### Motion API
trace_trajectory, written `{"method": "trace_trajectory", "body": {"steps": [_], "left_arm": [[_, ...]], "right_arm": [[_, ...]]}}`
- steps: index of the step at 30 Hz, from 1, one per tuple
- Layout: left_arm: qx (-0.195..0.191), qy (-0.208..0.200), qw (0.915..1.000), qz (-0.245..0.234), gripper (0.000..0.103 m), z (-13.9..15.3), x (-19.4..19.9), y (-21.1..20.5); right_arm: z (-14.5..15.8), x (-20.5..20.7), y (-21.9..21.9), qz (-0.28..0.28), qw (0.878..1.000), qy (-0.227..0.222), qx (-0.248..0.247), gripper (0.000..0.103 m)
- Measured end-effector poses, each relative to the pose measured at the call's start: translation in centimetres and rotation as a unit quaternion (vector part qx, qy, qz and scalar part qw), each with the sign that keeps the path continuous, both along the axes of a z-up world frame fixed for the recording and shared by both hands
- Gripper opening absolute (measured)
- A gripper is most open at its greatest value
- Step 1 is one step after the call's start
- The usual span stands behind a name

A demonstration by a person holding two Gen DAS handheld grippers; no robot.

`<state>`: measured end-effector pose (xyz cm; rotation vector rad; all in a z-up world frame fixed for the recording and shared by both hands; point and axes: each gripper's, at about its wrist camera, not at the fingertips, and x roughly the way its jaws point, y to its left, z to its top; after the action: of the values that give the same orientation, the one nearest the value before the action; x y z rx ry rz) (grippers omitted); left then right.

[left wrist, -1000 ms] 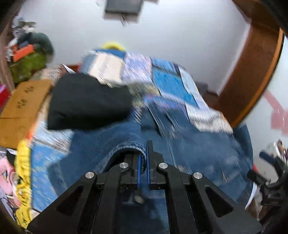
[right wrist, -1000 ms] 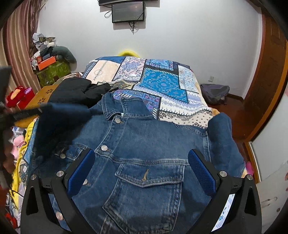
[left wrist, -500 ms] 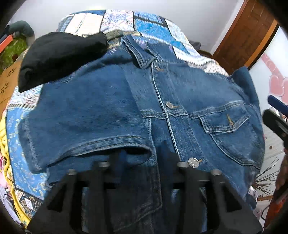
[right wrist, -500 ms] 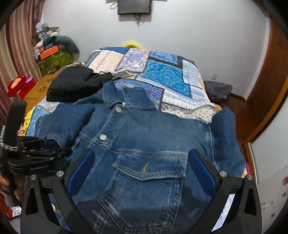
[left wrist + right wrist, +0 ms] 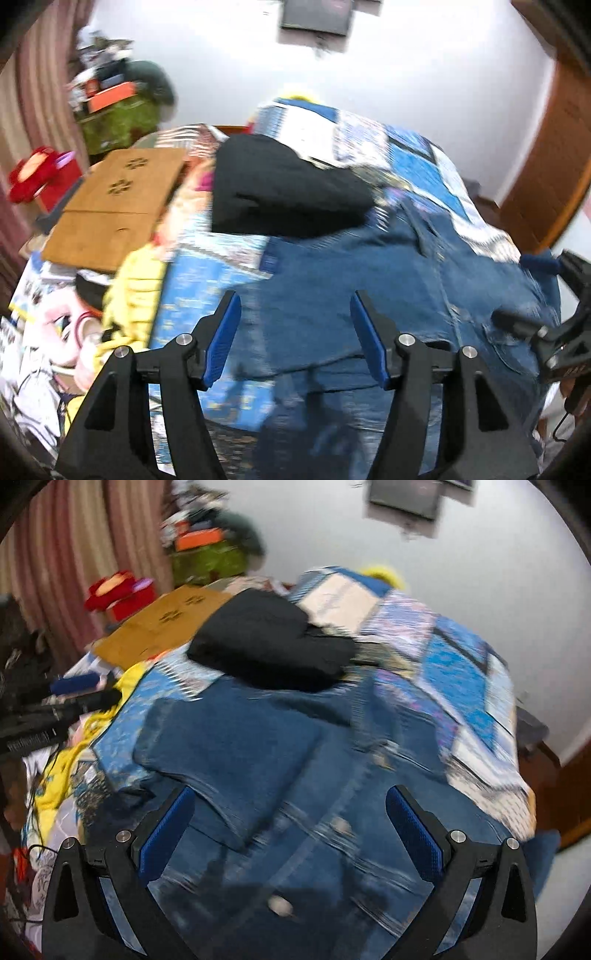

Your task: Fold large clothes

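Our left gripper (image 5: pixel 295 339) hangs over the near edge of the denim jacket (image 5: pixel 388 280) with its blue pads spread partway; its jaws have just been opening, and nothing is caught between them, the denim lying loose beneath. Our right gripper (image 5: pixel 291 838) stands wide open over the same jacket and holds nothing. We see the jacket spread front-up on the patchwork bedspread (image 5: pixel 461 672), with one sleeve (image 5: pixel 229 746) folded in across its front. Just beyond the jacket's collar lies a black garment (image 5: pixel 273 642), touching the jacket's far edge. Past the jacket's left side, off the bed, sits a flat brown cardboard box (image 5: pixel 114 218), and farther from the jacket on that side a red container (image 5: pixel 122 590) stands near the striped curtain (image 5: pixel 74 546). Well beyond the jacket, on the white wall, hangs a dark screen (image 5: pixel 406 496). Both views are blurred, so we cannot make out the jacket's buttons and seams clearly.
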<state>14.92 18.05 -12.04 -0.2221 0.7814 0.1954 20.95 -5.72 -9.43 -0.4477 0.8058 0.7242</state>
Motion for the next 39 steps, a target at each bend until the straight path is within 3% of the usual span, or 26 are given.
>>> {"method": "trace_trajectory", "body": {"steps": [6, 10, 14, 16, 18, 19, 22, 24, 26, 34, 39], "left_arm": [[0.003, 0.006, 0.9990, 0.045, 0.061, -1.0, -1.5, 3.8], [-0.010, 0.015, 0.9982, 0.057, 0.061, -2.0, -2.4, 4.8], [-0.023, 0.023, 0.9976, 0.061, 0.061, -3.0, -2.6, 5.4], [-0.024, 0.028, 0.9975, 0.061, 0.061, -3.4, -2.8, 5.5], [-0.024, 0.033, 0.9972, 0.062, 0.061, -3.9, -2.8, 5.5], [-0.026, 0.036, 0.9971, 0.061, 0.061, -4.1, -2.8, 5.5], [-0.037, 0.044, 0.9965, 0.061, 0.061, -4.8, -2.7, 5.6], [-0.040, 0.046, 0.9962, 0.062, 0.061, -5.0, -2.6, 5.4], [-0.038, 0.045, 0.9964, 0.061, 0.061, -4.8, -2.6, 5.2], [-0.026, 0.048, 0.9975, 0.045, 0.061, -4.2, -1.9, 3.7], [-0.021, 0.056, 0.9979, 0.024, 0.062, -4.4, -0.6, 1.7]], "right_arm": [[-3.1, -1.3, 7.4, 0.096, 0.993, 0.011, -0.065, 0.102], [-6.7, -2.5, 11.6, 0.155, 0.980, 0.022, -0.121, 0.101], [-10.1, -2.9, 14.2, 0.179, 0.968, 0.034, -0.174, 0.100], [-11.4, -2.7, 14.8, 0.178, 0.965, 0.042, -0.189, 0.096], [-12.3, -2.2, 15.1, 0.169, 0.964, 0.048, -0.199, 0.082], [-12.6, -2.0, 15.2, 0.166, 0.965, 0.049, -0.199, 0.080], [-12.8, -1.6, 15.0, 0.161, 0.969, 0.040, -0.186, 0.056], [-12.7, -1.5, 14.9, 0.158, 0.969, 0.027, -0.187, 0.018], [-11.5, -1.2, 14.4, 0.154, 0.973, 0.030, -0.168, 0.009], [-2.8, 2.5, 7.8, 0.051, 0.998, 0.031, -0.014, 0.007], [1.8, 3.7, 1.3, -0.023, 0.997, 0.024, 0.073, 0.007]]}}
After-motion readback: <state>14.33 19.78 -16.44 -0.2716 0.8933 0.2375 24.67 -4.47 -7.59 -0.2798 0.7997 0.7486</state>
